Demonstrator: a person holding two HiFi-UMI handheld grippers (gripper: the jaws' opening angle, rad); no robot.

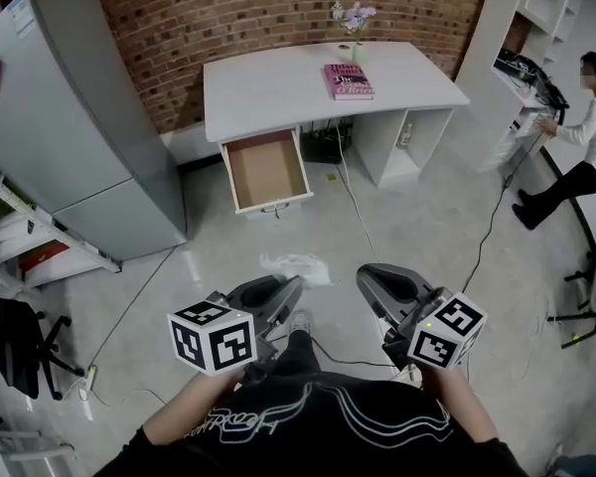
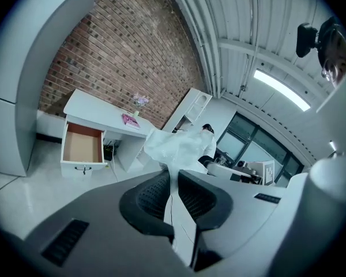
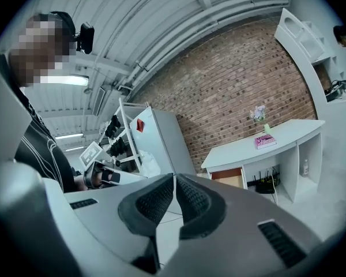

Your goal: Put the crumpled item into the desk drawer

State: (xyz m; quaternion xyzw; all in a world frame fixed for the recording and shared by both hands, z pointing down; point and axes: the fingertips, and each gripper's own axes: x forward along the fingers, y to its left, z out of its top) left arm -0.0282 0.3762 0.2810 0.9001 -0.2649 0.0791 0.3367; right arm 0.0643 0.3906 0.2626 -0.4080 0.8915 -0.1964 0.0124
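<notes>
Left claw (image 2: 173, 180) clamped on lower tail of crumpled item (image 2: 176, 148). Item is thin white sheet, maybe plastic or tissue, and bunch sticks out beyond tips. Right claw (image 3: 174, 184) closed together, nothing between.

Item probably very light, soft, not fragile. Can slip from pads, so better grip on dense bunch, not loose edge.

Drawer (image 1: 266, 172) open, empty, well apart ahead, under white worktop (image 1: 278, 82). Pink book (image 1: 348, 80) on worktop, cover print too small for reading.

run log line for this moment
left gripper: shut on crumpled item | right gripper: shut, empty | drawer: open, empty
</notes>
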